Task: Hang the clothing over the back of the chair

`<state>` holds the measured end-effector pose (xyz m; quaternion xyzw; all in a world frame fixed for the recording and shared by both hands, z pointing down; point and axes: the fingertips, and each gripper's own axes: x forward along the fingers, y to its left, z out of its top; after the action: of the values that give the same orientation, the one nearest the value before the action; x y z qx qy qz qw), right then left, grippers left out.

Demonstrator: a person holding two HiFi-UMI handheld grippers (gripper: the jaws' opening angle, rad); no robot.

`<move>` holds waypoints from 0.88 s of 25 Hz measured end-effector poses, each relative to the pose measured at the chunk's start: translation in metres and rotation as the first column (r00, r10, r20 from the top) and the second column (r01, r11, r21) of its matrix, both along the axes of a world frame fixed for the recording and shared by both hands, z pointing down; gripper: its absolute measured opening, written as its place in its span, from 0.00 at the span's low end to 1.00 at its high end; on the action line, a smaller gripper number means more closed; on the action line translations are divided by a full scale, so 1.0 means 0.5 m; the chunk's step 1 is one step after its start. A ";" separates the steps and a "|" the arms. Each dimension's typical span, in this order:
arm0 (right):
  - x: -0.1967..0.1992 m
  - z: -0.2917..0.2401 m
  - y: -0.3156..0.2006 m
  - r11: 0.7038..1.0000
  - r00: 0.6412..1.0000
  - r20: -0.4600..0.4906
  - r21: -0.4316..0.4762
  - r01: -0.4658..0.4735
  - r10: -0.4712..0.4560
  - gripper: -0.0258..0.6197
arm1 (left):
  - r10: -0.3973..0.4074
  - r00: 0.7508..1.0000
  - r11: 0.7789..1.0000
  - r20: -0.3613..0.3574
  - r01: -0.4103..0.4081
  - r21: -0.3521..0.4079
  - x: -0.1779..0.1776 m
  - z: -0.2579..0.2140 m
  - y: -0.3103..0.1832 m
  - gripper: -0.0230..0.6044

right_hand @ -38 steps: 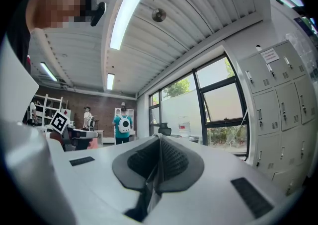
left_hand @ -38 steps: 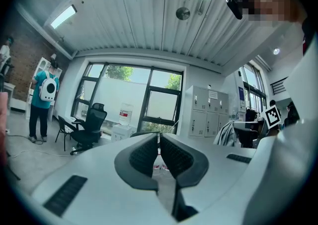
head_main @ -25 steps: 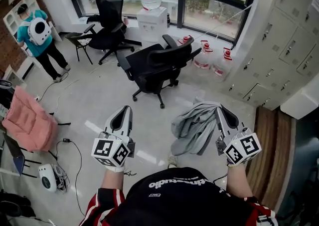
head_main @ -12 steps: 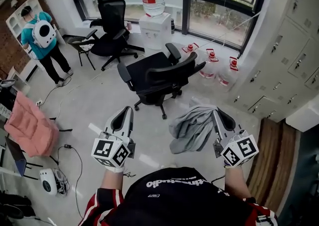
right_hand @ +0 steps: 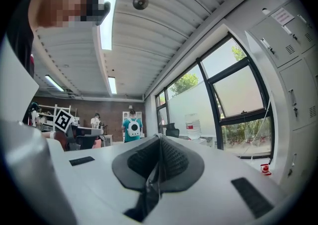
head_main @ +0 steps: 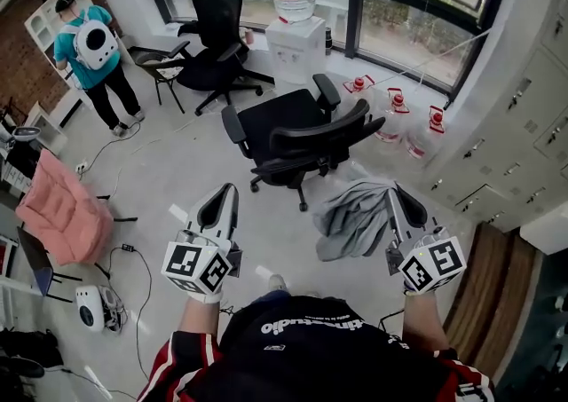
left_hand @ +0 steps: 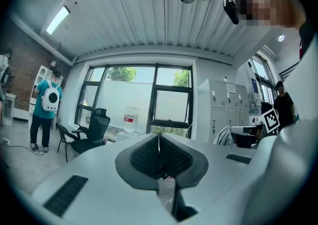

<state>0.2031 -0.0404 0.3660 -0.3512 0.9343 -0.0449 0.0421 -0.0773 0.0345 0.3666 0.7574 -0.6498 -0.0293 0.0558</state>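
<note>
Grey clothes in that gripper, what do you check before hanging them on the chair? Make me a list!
1. Grip on the grey clothing: ok, the right gripper is shut on it.
2. Left gripper free to help: ok, jaws together, nothing in them.
3. Backrest of the nearest black chair bare: ok, nothing hangs on it.
4. Close enough to the chair: not ok, floor shows between it and the grippers.
5. Person with the backpack out of the way: ok, far off.
6. Clothing untangled enough to drape: cannot tell, it hangs bunched.
</note>
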 end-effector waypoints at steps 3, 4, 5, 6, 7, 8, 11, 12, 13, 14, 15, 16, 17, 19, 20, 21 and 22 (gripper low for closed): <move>-0.003 0.008 -0.032 1.000 1.000 0.002 -0.013 -0.010 0.010 0.07 | -0.002 1.000 1.000 0.001 0.002 -0.008 -0.011 0.008 -0.031 0.08; -0.005 0.011 -0.043 1.000 1.000 0.002 -0.019 -0.016 0.016 0.07 | 0.000 1.000 1.000 0.001 0.000 -0.011 -0.015 0.011 -0.044 0.08; -0.008 0.014 -0.053 1.000 1.000 0.001 -0.023 -0.021 0.021 0.07 | 0.003 1.000 1.000 0.000 -0.003 -0.013 -0.020 0.015 -0.057 0.08; -0.013 0.016 -0.063 0.999 1.000 0.001 -0.025 -0.026 0.026 0.07 | 0.008 1.000 1.000 -0.002 -0.008 -0.015 -0.025 0.020 -0.071 0.08; -0.018 0.019 -0.073 0.999 1.000 0.000 -0.025 -0.031 0.031 0.07 | 0.014 1.000 1.000 -0.005 -0.014 -0.016 -0.030 0.024 -0.085 0.08; -0.024 0.021 -0.083 0.999 0.999 -0.001 -0.027 -0.038 0.038 0.07 | 0.022 1.000 1.000 -0.007 -0.022 -0.017 -0.036 0.028 -0.099 0.08; -0.045 0.021 -0.112 0.998 0.999 -0.005 -0.026 -0.054 0.054 0.07 | 0.044 0.999 0.999 -0.015 -0.044 -0.014 -0.058 0.035 -0.145 0.08; -0.054 0.018 -0.124 0.998 0.998 -0.007 -0.023 -0.060 0.060 0.07 | 0.051 0.999 0.999 -0.018 -0.051 -0.010 -0.068 0.035 -0.163 0.08; -0.063 0.014 -0.137 0.998 0.998 -0.007 -0.019 -0.067 0.067 0.07 | 0.059 0.998 0.998 -0.021 -0.059 -0.005 -0.078 0.033 -0.181 0.08; -0.073 0.010 -0.150 0.997 0.997 -0.007 -0.016 -0.074 0.074 0.07 | 0.067 0.998 0.998 -0.022 -0.067 -0.001 -0.089 0.032 -0.200 0.08; -0.083 0.007 -0.162 0.997 0.997 -0.007 -0.012 -0.081 0.081 0.07 | 0.077 0.997 0.997 -0.023 -0.077 0.001 -0.100 0.032 -0.219 0.08; -0.094 0.005 -0.174 0.996 0.996 -0.009 -0.007 -0.087 0.087 0.07 | 0.087 0.996 0.996 -0.023 -0.087 0.003 -0.110 0.032 -0.237 0.08; -0.104 0.003 -0.186 0.996 0.996 -0.010 -0.004 -0.093 0.093 0.07 | 0.097 0.995 0.995 -0.021 -0.097 0.005 -0.120 0.032 -0.256 0.08; -0.125 0.001 -0.213 0.994 0.994 -0.006 -0.003 -0.106 0.106 0.07 | 0.118 0.993 0.993 -0.019 -0.118 0.008 -0.138 0.030 -0.292 0.08; -0.134 0.000 -0.228 0.993 0.993 -0.001 -0.005 -0.114 0.114 0.07 | 0.129 0.991 0.992 -0.018 -0.129 0.010 -0.146 0.029 -0.310 0.08; -0.143 -0.002 -0.242 0.992 0.992 0.004 -0.006 -0.123 0.123 0.07 | 0.140 0.990 0.990 -0.017 -0.140 0.012 -0.154 0.027 -0.328 0.08; -0.153 -0.002 -0.256 0.991 0.991 0.006 -0.009 -0.132 0.132 0.07 | 0.151 0.988 0.988 -0.015 -0.151 0.014 -0.162 0.024 -0.346 0.08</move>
<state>0.1268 -0.1682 0.3648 -0.4124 0.9086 -0.0471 0.0468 -0.1582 -0.1384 0.3787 0.8047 -0.5898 -0.0353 0.0583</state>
